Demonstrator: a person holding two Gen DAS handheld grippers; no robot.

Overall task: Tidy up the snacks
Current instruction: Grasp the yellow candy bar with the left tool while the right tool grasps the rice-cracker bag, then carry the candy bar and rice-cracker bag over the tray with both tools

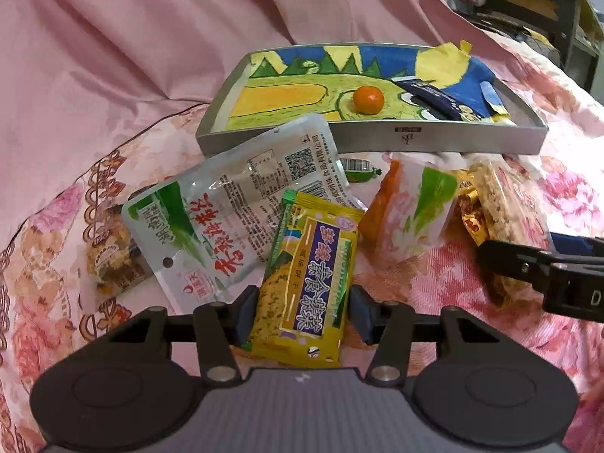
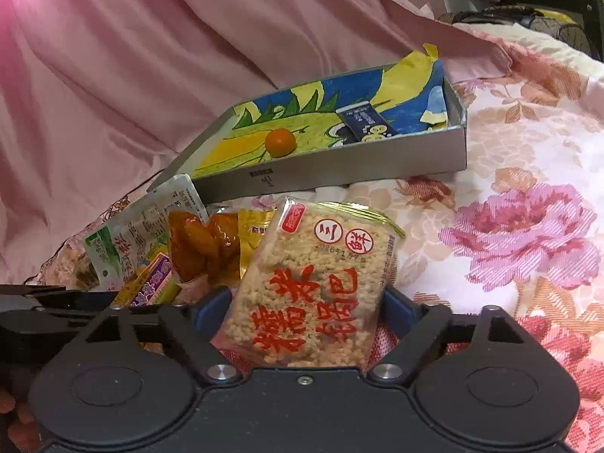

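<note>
Hiding under packets (image 1: 234, 204): small brown snack (image 1: 113, 264).

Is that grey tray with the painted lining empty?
No. The grey tray holds a small orange ball and a dark blue packet.

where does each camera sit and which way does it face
Left wrist: on the left claw, looking forward and down at the yellow snack packet with a purple label between its pads; the right claw enters at right.
Right wrist: on the right claw, looking forward and down at the clear puffed-rice packet with red lettering between its pads.
Shared: grey shallow tray with a small orange fruit, on floral bedding.
</note>
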